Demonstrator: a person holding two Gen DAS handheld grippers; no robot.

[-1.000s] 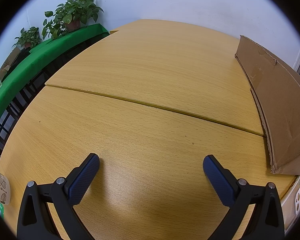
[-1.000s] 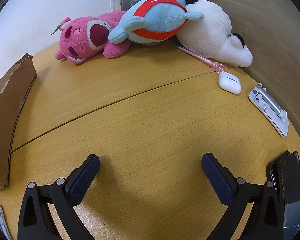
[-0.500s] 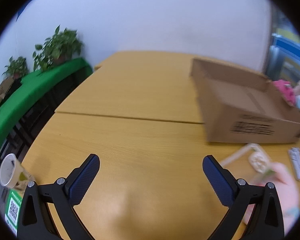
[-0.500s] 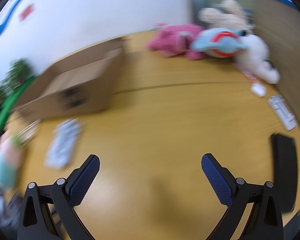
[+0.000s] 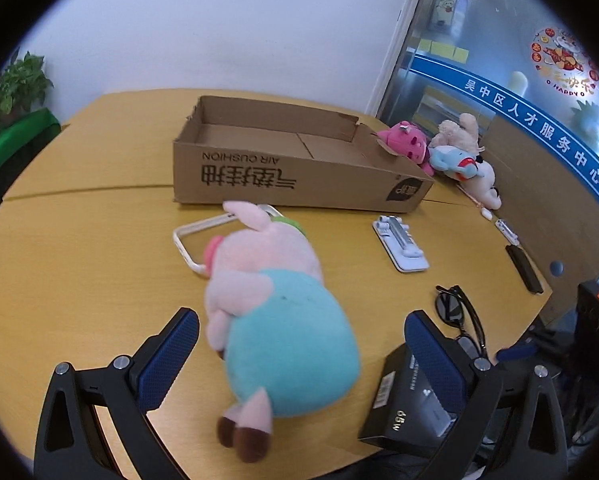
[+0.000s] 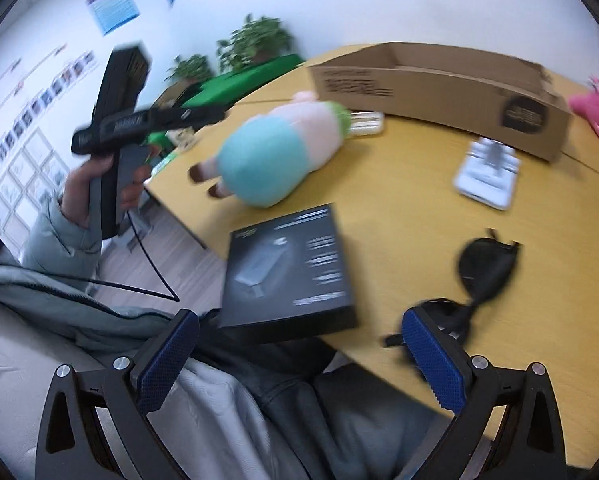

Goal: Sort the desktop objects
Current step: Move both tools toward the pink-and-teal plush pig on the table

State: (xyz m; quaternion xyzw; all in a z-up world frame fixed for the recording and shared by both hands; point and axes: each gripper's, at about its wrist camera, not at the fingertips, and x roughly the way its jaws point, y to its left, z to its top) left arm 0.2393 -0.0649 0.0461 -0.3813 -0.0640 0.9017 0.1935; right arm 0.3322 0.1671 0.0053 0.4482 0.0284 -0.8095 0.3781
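Note:
A pink pig plush in a teal shirt (image 5: 275, 312) lies on the wooden table, between the fingers of my open left gripper (image 5: 299, 348), which hovers just above and behind it. It also shows in the right wrist view (image 6: 275, 152). An open cardboard box (image 5: 299, 160) stands behind it. A black box (image 6: 289, 272) lies at the table's near edge, with black sunglasses (image 6: 483, 268) to its right. My right gripper (image 6: 299, 356) is open and empty, off the table's edge above the person's lap.
A white phone stand (image 5: 399, 246) and a white frame (image 5: 187, 248) lie in front of the box. Several plush toys (image 5: 459, 156) are piled at the far right by a wooden panel. The left gripper's handle (image 6: 115, 140) shows in the right wrist view.
Both grippers swung fast. The left one turned right and now faces the pig plush and the box. The right one pulled back off the table and turned left. Both stay open.

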